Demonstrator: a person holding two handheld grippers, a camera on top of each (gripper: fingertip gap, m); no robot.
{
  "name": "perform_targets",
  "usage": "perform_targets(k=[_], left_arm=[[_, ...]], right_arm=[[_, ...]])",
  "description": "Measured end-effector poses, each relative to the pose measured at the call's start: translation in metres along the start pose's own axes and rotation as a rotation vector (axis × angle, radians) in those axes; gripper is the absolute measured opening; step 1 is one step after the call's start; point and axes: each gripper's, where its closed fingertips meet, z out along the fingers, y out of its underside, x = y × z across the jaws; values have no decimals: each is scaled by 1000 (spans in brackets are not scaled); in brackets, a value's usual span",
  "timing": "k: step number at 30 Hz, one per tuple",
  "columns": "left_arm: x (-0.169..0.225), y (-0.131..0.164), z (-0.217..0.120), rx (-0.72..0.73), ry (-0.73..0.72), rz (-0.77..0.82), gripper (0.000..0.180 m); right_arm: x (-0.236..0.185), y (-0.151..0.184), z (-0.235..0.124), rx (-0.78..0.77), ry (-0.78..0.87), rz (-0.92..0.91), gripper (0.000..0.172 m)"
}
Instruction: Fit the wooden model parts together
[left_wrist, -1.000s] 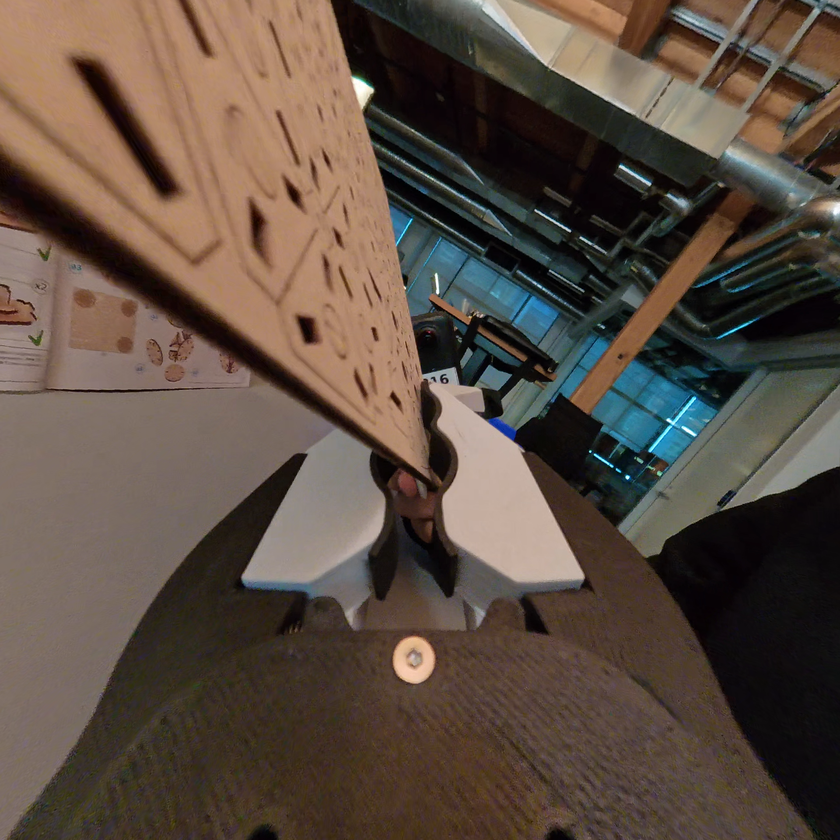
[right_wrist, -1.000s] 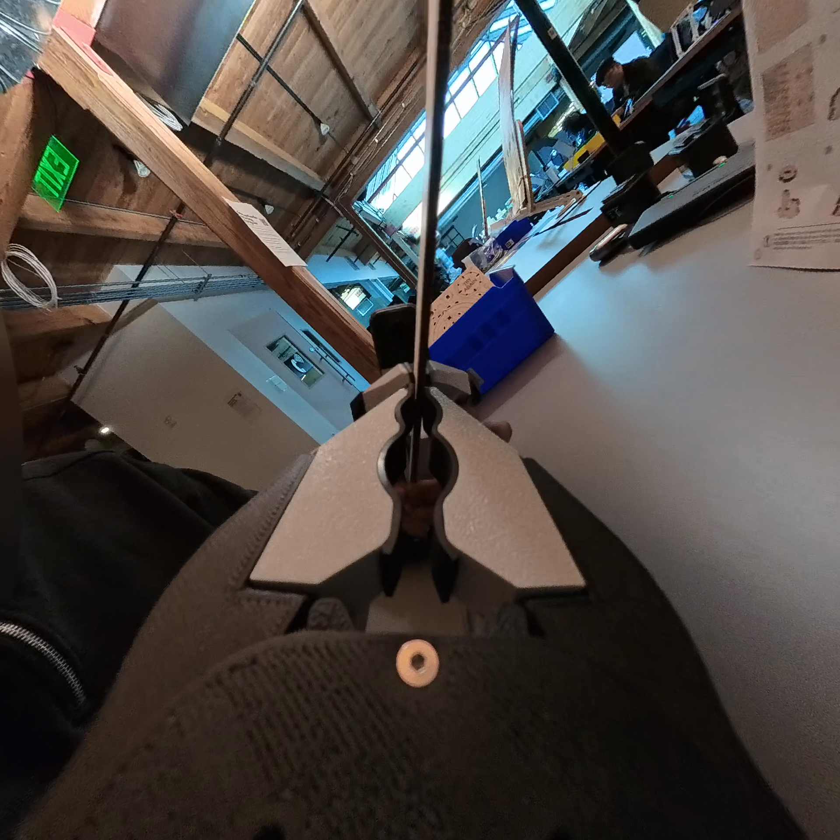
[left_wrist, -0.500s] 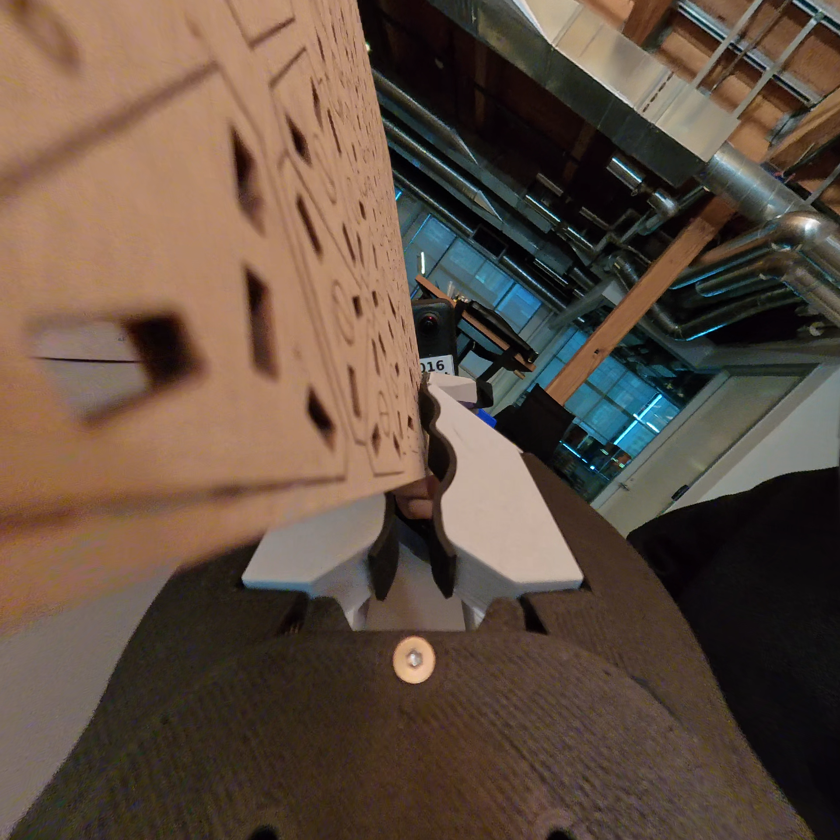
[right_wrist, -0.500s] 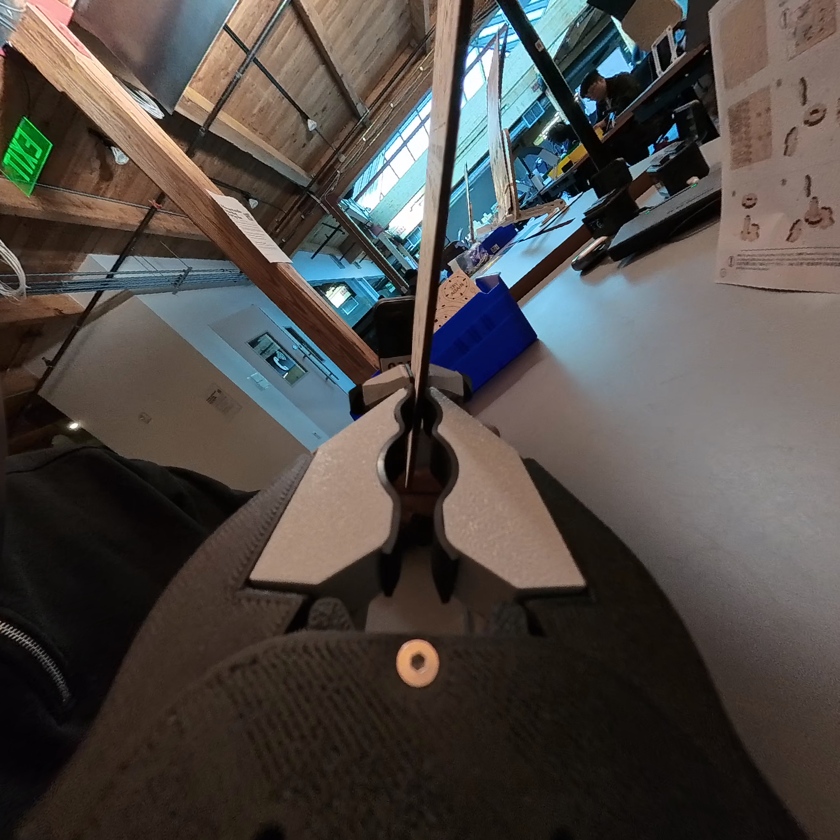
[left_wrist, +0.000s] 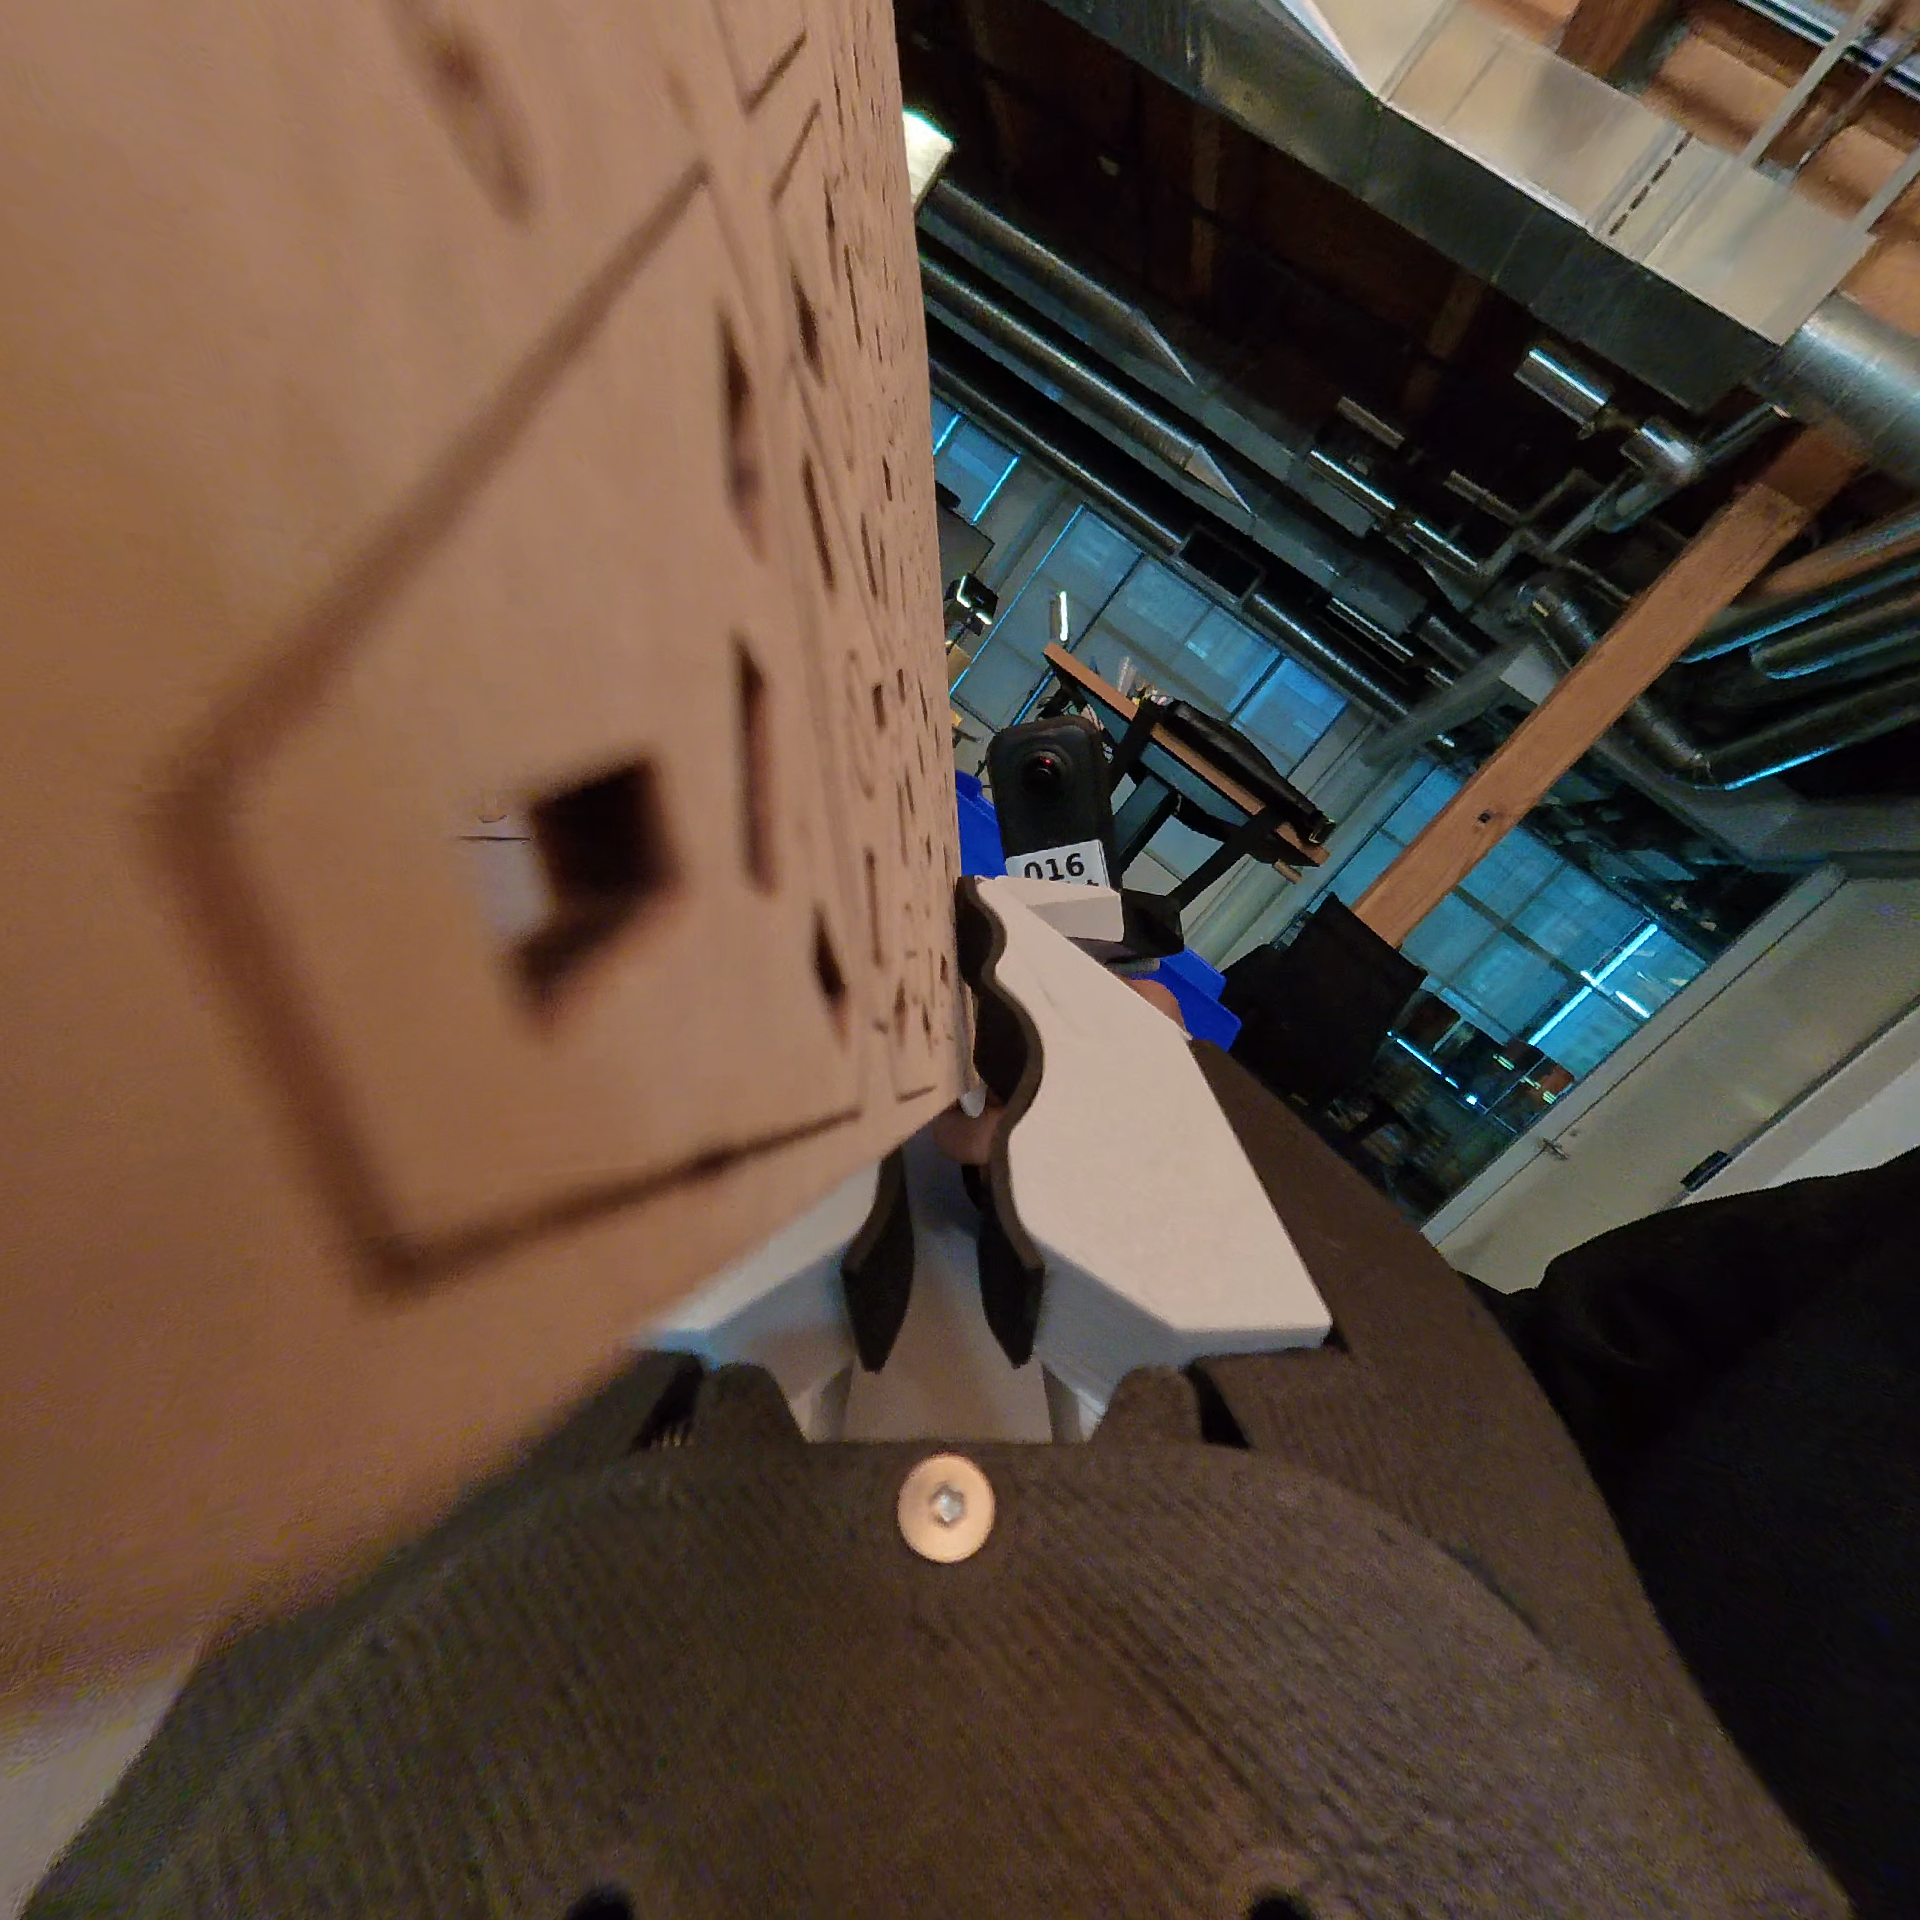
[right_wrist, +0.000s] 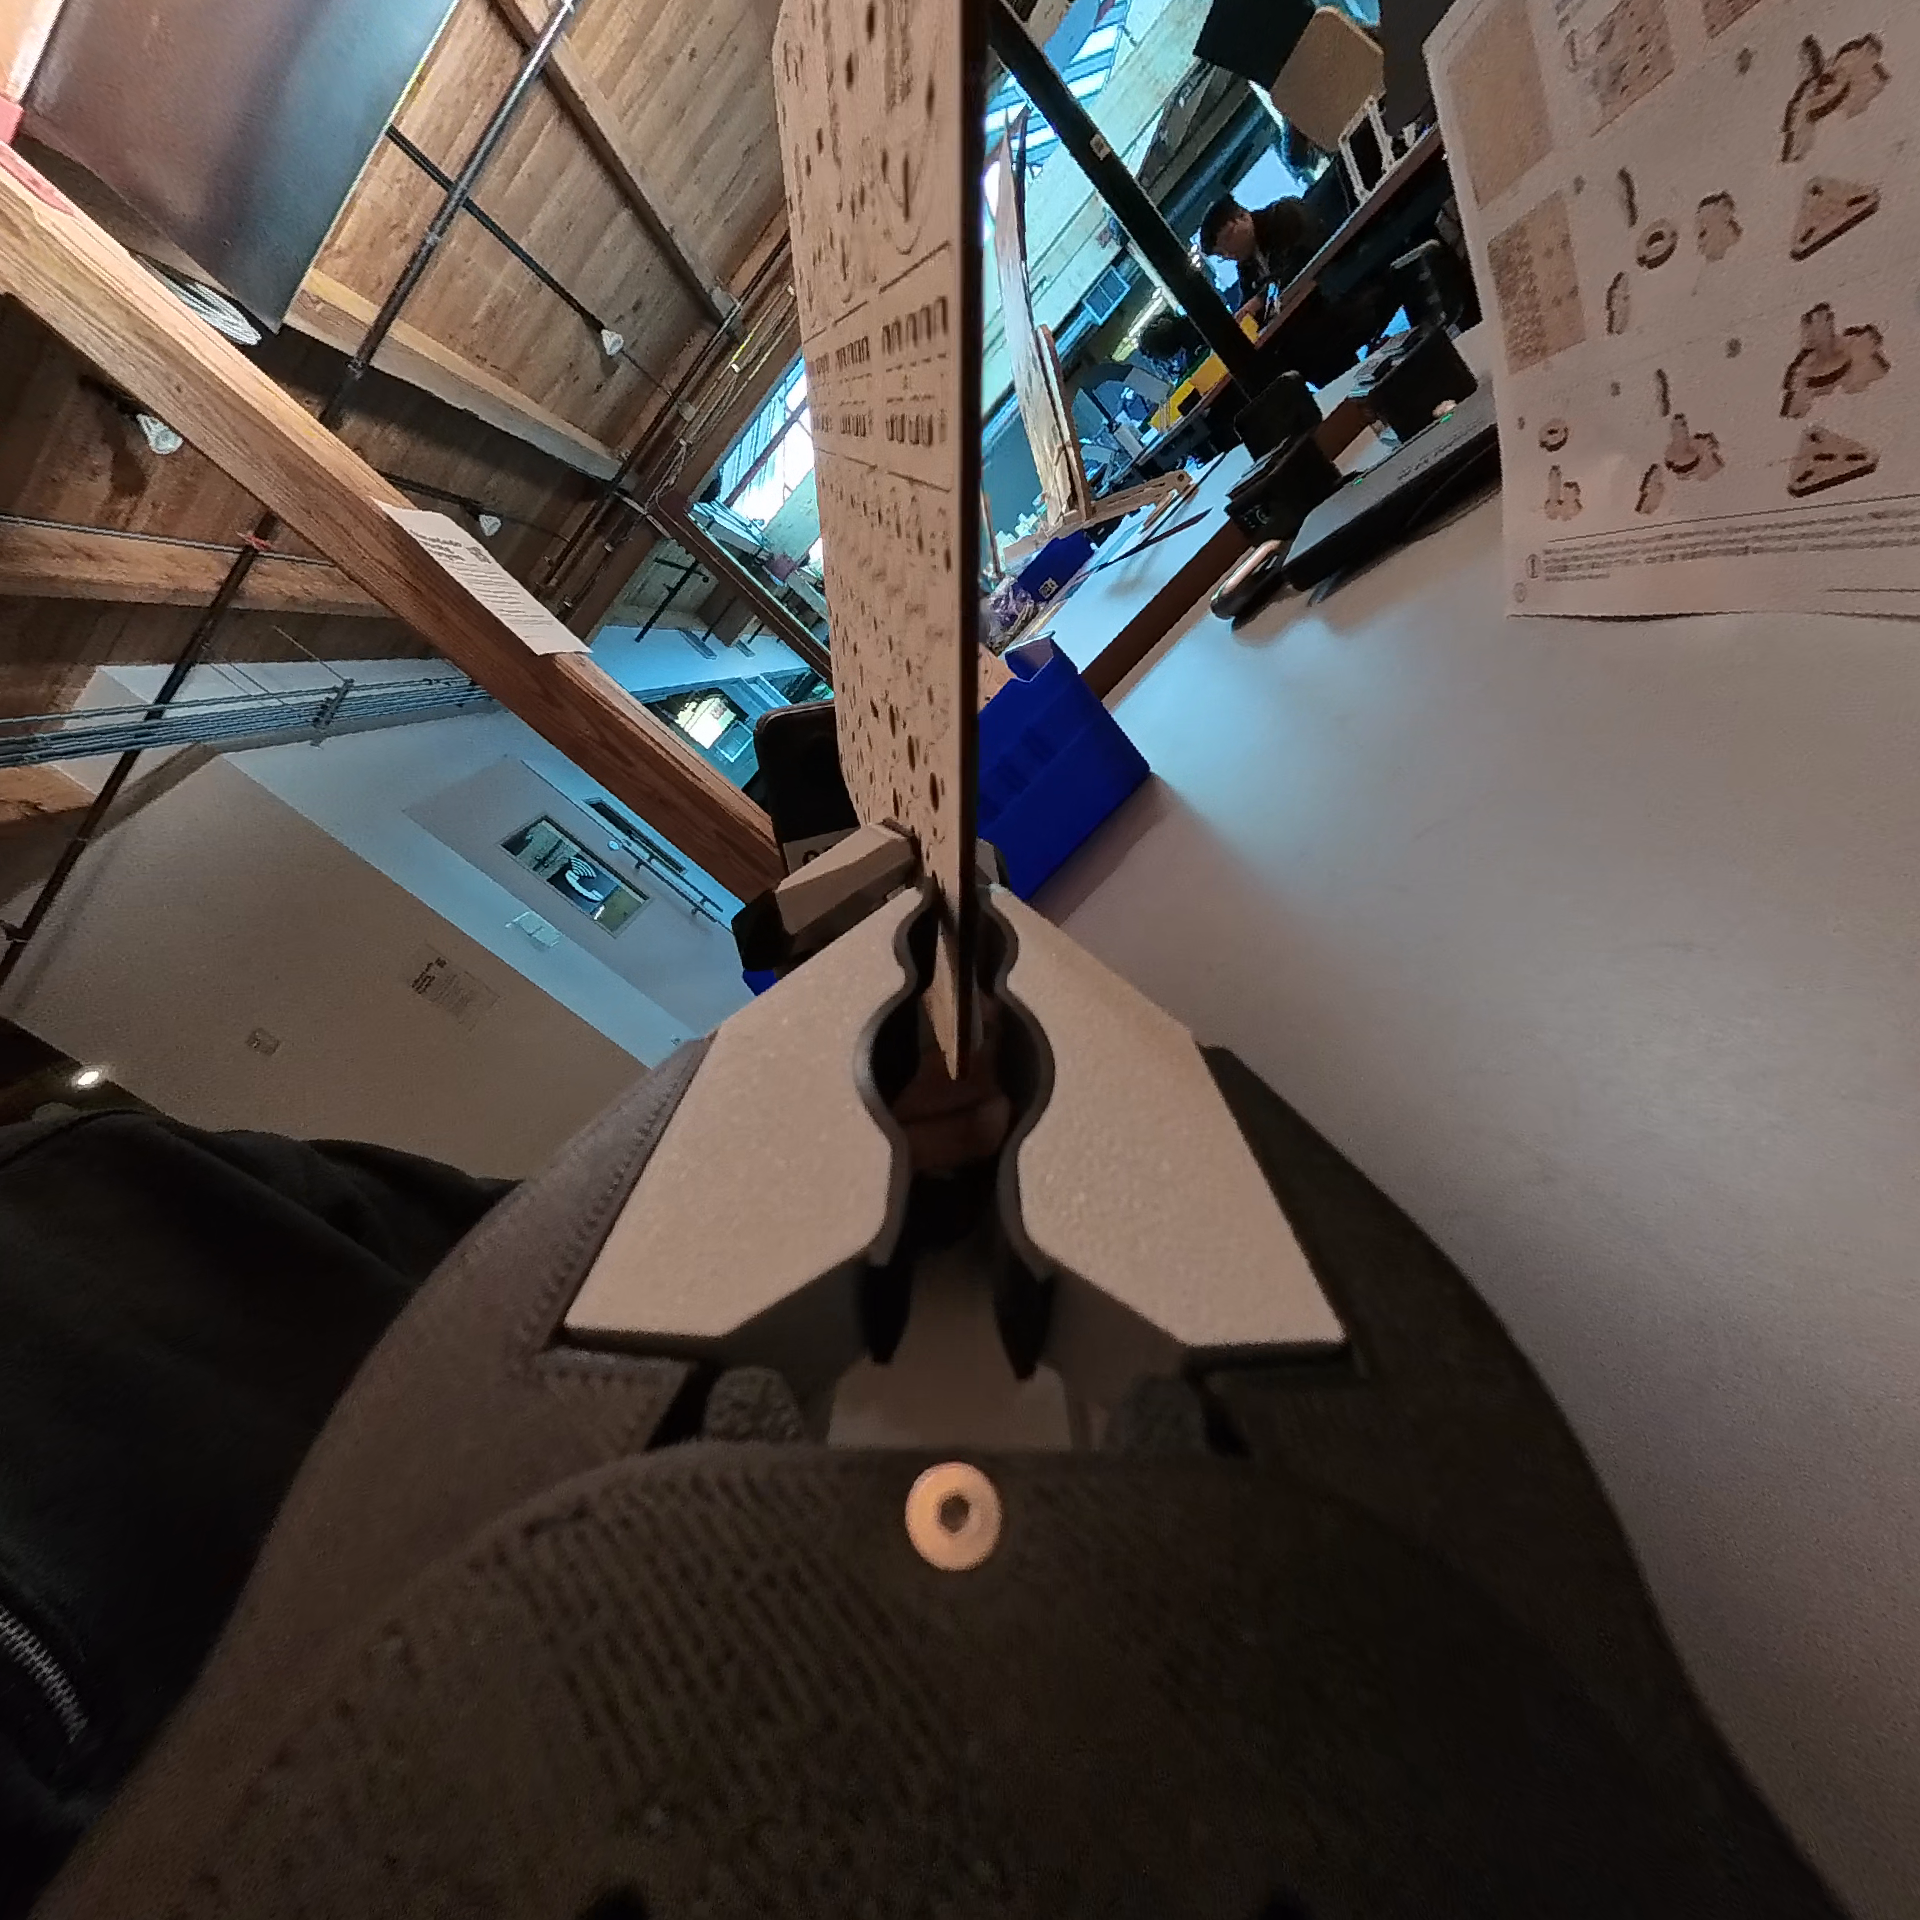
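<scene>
A thin laser-cut wooden sheet (left_wrist: 468, 623) with many small cut-outs stands on edge, and both grippers hold it. My left gripper (left_wrist: 961, 997) is shut on its lower corner. The sheet hides the left finger, and the right finger (left_wrist: 1003, 1039) presses against it. My right gripper (right_wrist: 956, 914) is shut on the same sheet (right_wrist: 894, 416), which rises almost edge-on from between its fingertips. The left gripper (right_wrist: 831, 883) shows just beyond, clamped on the sheet from the left. The right gripper and its camera (left_wrist: 1044, 779) show behind the sheet in the left wrist view.
A white table (right_wrist: 1455, 935) runs to the right. On it are a blue bin (right_wrist: 1060, 769), a printed instruction sheet (right_wrist: 1683, 312) and dark devices (right_wrist: 1351, 499). A person (right_wrist: 1247, 239) sits far back. A dark sleeve (right_wrist: 156, 1351) lies at the left. Both grippers' tips are close together, under 4 cm apart.
The sheet has swung round. It now fills the left of the left wrist view, and in the right wrist view it shows some of its face instead of only its edge. Both grips have stayed on.
</scene>
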Motion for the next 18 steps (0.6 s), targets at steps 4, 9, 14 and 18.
perform_targets(k=[4, 9, 14, 18], left_arm=[[0, 5, 2, -20, 8, -15, 1], [0, 4, 2, -12, 15, -44, 1], [1, 4, 2, -11, 30, -63, 2], [3, 4, 2, -11, 49, -91, 2]], right_arm=[[0, 2, 1, 2, -22, 24, 4], [-1, 1, 1, 1, -34, 33, 2], [-3, 1, 0, 11, -85, 78, 1], [-6, 2, 0, 12, -126, 104, 0]])
